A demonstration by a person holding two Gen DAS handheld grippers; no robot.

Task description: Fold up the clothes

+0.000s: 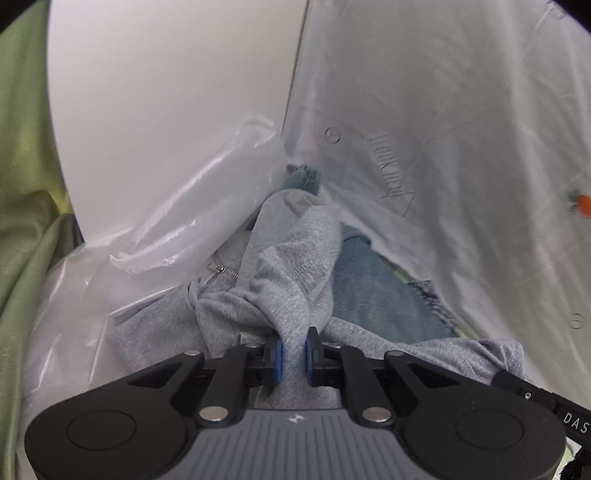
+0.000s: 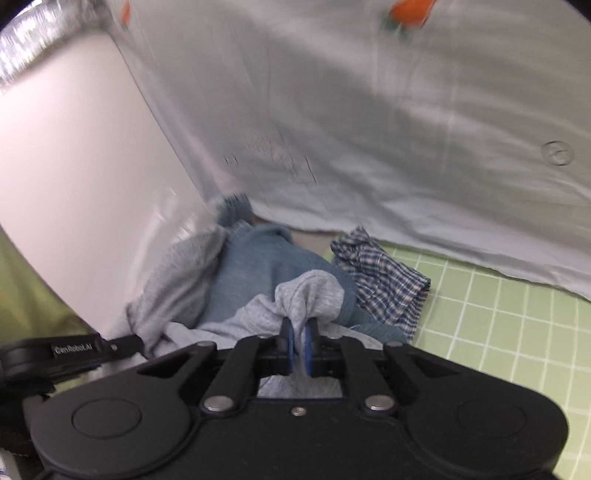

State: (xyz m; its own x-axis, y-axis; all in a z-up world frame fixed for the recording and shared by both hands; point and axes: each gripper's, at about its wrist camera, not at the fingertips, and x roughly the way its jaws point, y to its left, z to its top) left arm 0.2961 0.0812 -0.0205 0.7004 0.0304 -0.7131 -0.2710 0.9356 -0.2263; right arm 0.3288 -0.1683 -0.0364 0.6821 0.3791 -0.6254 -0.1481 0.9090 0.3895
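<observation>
The left hand-held gripper (image 1: 293, 352) has its blue pads (image 1: 277, 360) pinched on a bunched fold of the grey sweatshirt (image 1: 291, 280), the cloth passing up between them and spilling forward into a rumpled heap. The right hand-held gripper (image 2: 299, 345) likewise has its pads pressed nearly together on a gathered tuft of the same grey sweatshirt (image 2: 308, 291), with fabric trailing back under its body. A metal zipper (image 1: 221, 271) shows on the grey cloth to the left in the left wrist view. The sweatshirt lies on top of a blue denim garment (image 2: 258, 273), whose frayed edge (image 1: 436, 299) shows at the right in the left wrist view. Just beside the denim, on its right in the right wrist view, sits a crumpled blue and white checked garment (image 2: 384, 277), resting on the green gridded mat (image 2: 498, 325) that covers the table. Behind the heap a large clear plastic bag (image 2: 388, 129) with faint printing rises like a wall; an orange mark (image 2: 412, 9) shows near its top. A crinkled clear plastic sheet (image 1: 192, 218) lies left of the sweatshirt, and green cloth (image 1: 22, 229) hangs along the far left edge
</observation>
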